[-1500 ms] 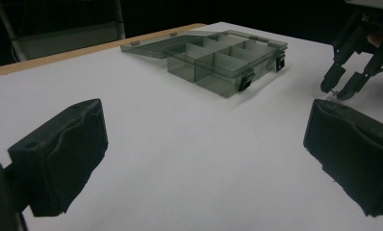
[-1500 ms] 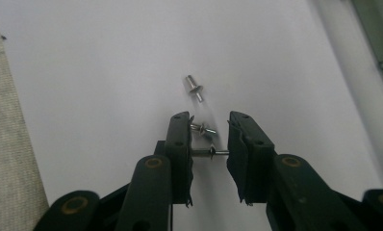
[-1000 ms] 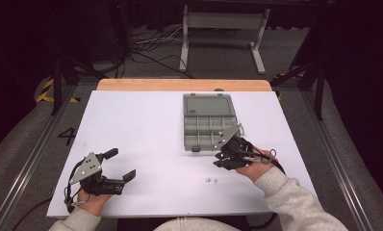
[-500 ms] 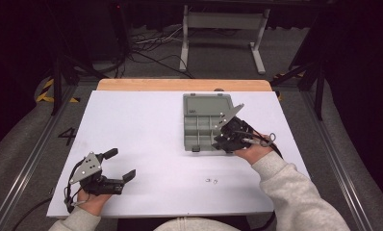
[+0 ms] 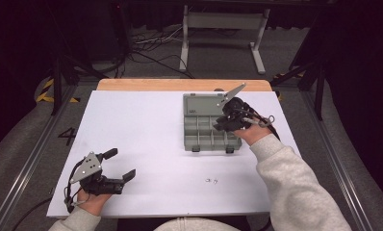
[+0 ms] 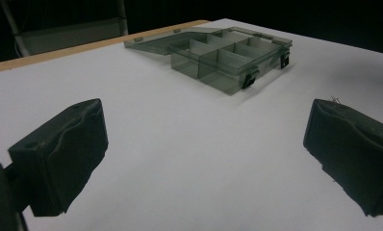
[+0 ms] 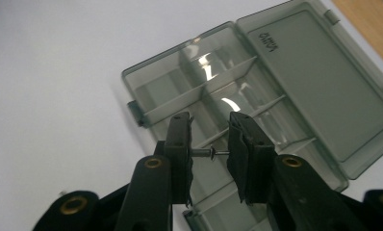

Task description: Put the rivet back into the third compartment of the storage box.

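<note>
Two tools: one in each hand, left tool (image 5: 117, 166) at the lower left of the high view, right tool (image 5: 222, 124) at the right of centre.
Right tool: in the right gripper view (image 7: 210, 144) its jaws stand narrow and pinch a small screw (image 7: 210, 153) crosswise between the pads, head toward the left pad, tip toward the right.
Screw, place: held in the air over the divided half of the organiser box (image 7: 237, 96), in the middle of the right gripper view; too small to make out in the high view.
Organiser box: grey and see-through, open on the bench (image 5: 146, 134), upper centre-right of the high view (image 5: 199, 127); its lid (image 5: 201, 103) lies flat toward the far edge (lettering shows on the lid (image 7: 319, 72) in the right gripper view).
Compartments: thin walls divide the tray; what the pictures show of them looks bare.
Left tool: jaws wide, nothing between them; in the left gripper view the two black pads (image 6: 59, 154) stand far apart at the lower corners, the bench white between them.
Left tool, place: low over the bench, well apart from the box (image 6: 228, 57), which sits at the upper centre of that view.
Loose screws: two small bits (image 5: 211, 181) lie on the bench below the box, lower centre of the high view.
Right sleeve: pale grey (image 5: 295, 187), coming in from the lower right.
</note>
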A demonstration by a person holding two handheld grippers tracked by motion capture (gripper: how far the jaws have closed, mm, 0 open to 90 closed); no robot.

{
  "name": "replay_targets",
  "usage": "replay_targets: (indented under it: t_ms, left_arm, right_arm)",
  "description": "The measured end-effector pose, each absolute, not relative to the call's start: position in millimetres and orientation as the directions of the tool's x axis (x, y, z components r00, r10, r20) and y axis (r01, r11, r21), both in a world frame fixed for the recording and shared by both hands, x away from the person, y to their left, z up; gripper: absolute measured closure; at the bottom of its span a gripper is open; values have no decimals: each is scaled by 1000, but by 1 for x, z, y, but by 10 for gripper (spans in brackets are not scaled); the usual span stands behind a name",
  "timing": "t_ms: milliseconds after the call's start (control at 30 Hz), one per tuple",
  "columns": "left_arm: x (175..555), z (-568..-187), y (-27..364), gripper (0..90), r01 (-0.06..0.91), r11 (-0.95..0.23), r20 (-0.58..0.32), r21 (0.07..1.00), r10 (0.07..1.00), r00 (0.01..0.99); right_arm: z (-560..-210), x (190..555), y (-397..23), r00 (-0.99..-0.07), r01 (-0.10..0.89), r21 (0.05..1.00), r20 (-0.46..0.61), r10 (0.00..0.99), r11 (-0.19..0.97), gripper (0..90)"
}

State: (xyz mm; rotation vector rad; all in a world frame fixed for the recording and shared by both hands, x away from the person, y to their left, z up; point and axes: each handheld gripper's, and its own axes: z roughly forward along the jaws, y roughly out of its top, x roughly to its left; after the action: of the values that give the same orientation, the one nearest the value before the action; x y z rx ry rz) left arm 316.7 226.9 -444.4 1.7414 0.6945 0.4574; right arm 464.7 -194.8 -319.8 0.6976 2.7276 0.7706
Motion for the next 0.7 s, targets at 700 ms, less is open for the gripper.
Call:
replay_targets:
  t_ms: [700]
  left_arm:
    - [317,-445,228,24,220,-178,-50,959,659,751]
  right_arm:
    - [-364,521,-200,-768,516,522,-69,637,679,704]
